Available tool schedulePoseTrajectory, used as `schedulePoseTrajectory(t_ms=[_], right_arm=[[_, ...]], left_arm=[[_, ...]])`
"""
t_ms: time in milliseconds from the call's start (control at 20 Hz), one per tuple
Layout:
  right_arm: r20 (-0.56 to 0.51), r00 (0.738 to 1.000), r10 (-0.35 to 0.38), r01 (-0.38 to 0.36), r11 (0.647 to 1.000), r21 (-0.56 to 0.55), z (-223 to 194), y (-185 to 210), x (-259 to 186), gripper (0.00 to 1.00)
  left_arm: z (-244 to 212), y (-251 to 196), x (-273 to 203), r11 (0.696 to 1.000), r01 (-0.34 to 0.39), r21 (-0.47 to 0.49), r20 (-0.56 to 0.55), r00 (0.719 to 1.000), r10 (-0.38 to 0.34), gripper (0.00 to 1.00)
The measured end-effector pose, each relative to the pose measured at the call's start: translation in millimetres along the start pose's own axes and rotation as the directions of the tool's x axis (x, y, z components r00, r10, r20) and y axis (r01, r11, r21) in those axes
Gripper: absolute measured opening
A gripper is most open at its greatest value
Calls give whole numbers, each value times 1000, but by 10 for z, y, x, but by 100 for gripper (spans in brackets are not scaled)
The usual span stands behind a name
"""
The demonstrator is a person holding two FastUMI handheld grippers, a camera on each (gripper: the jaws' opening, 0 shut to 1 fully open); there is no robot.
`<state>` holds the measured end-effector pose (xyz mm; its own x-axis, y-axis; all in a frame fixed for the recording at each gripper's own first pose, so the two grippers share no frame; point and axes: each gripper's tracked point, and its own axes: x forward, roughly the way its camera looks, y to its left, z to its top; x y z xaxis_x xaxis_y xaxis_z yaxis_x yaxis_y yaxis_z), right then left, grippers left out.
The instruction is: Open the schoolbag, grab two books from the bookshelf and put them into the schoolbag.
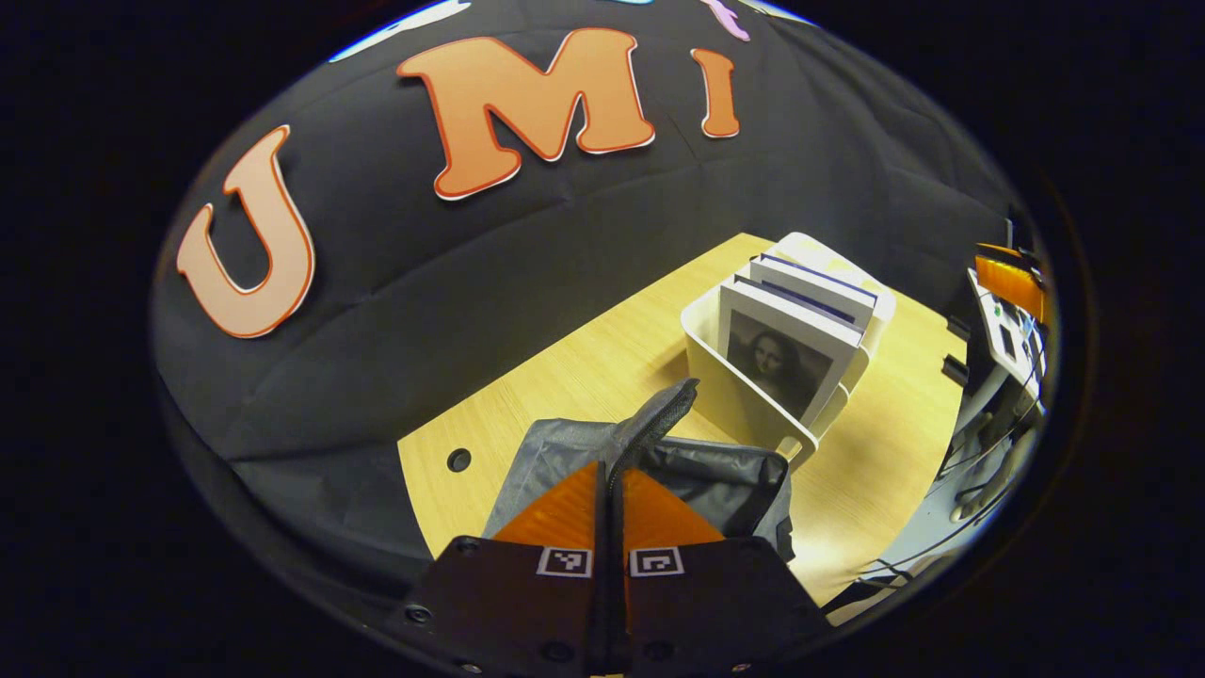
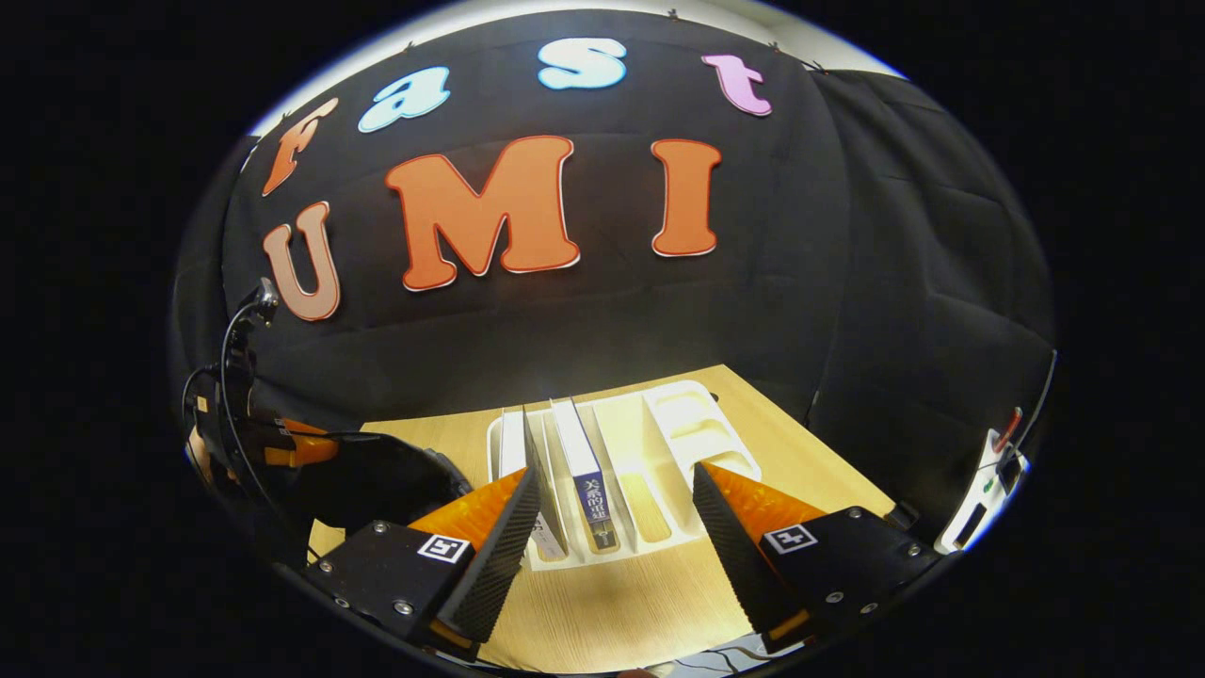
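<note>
Wooden table (image 1: 584, 363) carries grey schoolbag (image 1: 565, 452) beside white bookshelf (image 1: 744, 395); front book (image 1: 786, 358) shows a portrait print, spine of second book (image 2: 588, 485) bears unreadable script; left gripper (image 1: 612, 471) fingers closed, pinching bag strap (image 1: 664, 410); right gripper (image 2: 612, 527) wide open, empty, before the shelf

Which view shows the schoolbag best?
The left gripper view: the grey schoolbag lies open beside the bookshelf, its flap pinched by the left gripper. In the right gripper view I cannot make it out.

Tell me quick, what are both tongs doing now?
Left tongs: closed on the schoolbag's handle strap.
Right tongs: open, holding nothing, facing the bookshelf.
</note>
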<state>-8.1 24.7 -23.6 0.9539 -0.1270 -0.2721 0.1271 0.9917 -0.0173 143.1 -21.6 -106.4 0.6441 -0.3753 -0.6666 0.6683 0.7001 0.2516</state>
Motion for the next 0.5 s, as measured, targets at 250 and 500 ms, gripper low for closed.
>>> schedulePoseTrajectory(t_ms=[250, 500], right_arm=[[-32, 997, 69, -71, 995, -72, 417, 375, 145, 97], [-215, 965, 149, -186, 969, -164, 607, 887, 551, 97]], left_arm=[[-35, 3, 18, 999, 18, -27, 8, 1000, -18, 1], [-78, -6, 48, 997, 34, -63, 14, 999, -33, 0]])
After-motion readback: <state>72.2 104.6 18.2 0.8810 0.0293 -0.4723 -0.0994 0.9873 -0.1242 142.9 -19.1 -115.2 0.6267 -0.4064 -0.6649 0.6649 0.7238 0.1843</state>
